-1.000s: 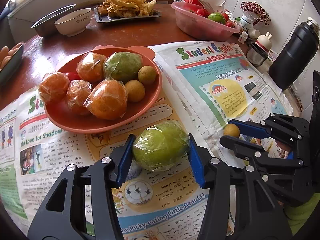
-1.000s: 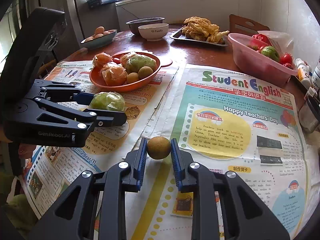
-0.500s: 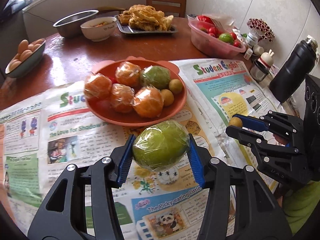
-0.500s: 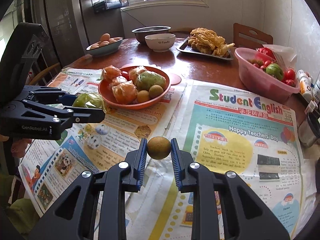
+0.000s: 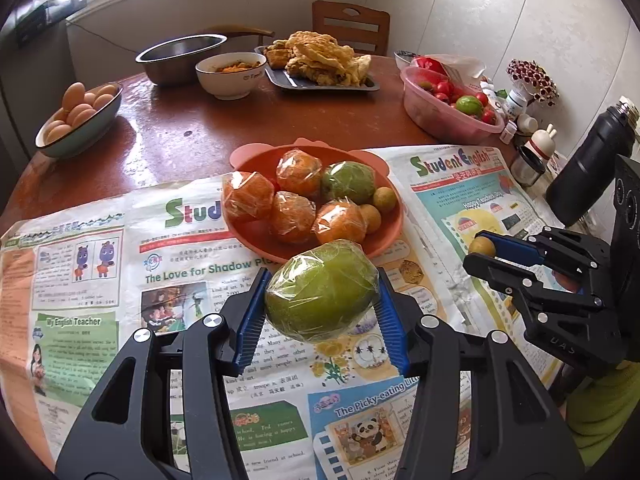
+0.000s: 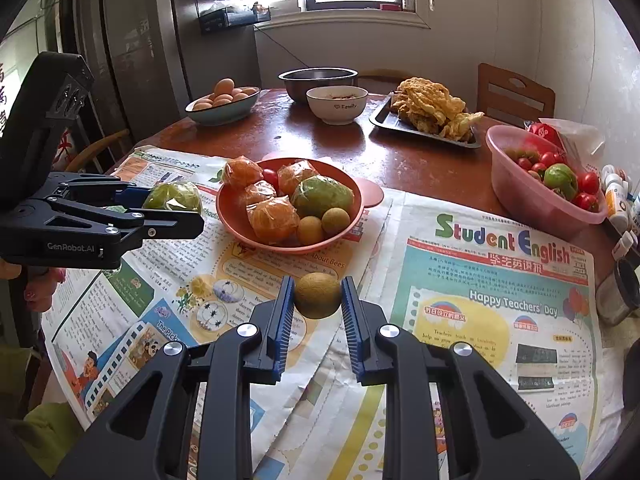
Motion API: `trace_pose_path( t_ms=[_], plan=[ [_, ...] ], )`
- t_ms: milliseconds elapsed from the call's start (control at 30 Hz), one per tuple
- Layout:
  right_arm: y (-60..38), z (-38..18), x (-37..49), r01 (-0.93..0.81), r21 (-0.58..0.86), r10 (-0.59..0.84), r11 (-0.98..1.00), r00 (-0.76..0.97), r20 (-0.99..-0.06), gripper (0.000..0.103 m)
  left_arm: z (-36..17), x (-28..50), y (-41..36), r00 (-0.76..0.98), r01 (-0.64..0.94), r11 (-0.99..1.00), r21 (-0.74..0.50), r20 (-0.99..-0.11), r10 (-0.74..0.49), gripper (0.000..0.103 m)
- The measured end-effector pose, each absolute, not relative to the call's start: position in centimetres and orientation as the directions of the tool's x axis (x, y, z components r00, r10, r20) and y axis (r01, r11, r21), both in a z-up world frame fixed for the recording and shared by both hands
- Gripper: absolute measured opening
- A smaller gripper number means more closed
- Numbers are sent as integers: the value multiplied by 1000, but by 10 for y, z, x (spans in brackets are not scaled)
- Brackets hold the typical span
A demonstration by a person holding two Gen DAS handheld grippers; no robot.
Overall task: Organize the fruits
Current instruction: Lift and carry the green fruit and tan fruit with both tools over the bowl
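Note:
My left gripper (image 5: 322, 316) is shut on a plastic-wrapped green fruit (image 5: 322, 290) and holds it above the newspaper, in front of the orange plate (image 5: 256, 236). My right gripper (image 6: 317, 312) is shut on a small brown round fruit (image 6: 317, 294), also lifted above the newspaper. The plate (image 6: 232, 220) holds several wrapped oranges (image 5: 294, 216), a wrapped green fruit (image 5: 348, 182), two small brown fruits (image 6: 323, 222) and a cherry tomato (image 6: 270, 177). Each gripper shows in the other's view: the right (image 5: 486, 250), the left (image 6: 176, 210).
Newspapers (image 6: 496, 276) cover the near table. A pink bowl of tomatoes (image 6: 532, 196), a tray of fried food (image 6: 432, 120), a white bowl (image 6: 337, 106), a steel bowl (image 6: 316, 80) and a bowl of eggs (image 6: 222, 106) stand behind. A black bottle (image 5: 592, 160) stands right.
Both grippers have risen and pulled back from the table, each carrying its fruit. The plate and the back of the table now look farther away.

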State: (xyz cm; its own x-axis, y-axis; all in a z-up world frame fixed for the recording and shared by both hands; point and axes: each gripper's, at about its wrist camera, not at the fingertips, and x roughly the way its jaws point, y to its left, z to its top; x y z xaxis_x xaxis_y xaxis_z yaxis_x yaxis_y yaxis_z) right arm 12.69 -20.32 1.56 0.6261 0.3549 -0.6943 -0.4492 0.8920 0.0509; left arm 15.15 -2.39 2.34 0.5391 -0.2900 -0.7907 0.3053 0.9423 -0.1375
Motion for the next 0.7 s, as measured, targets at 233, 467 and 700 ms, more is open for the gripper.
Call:
trace_pose_path(
  t_ms=[233,467,700],
  plan=[
    [-198,23,137,-449,50,357,892,632,-688,23,25,163,-17,541,288,947,-139,-793,-281,43],
    [-192,28,149,-451,47,356,891,633,-688,23,27,176,-13,543,283,948,-143,-791,-281,43],
    [-184,32,162,-456,45,359,889,633,-686,23,26,190,-10,537,284,947,-149,-793,-286,43]
  ],
)
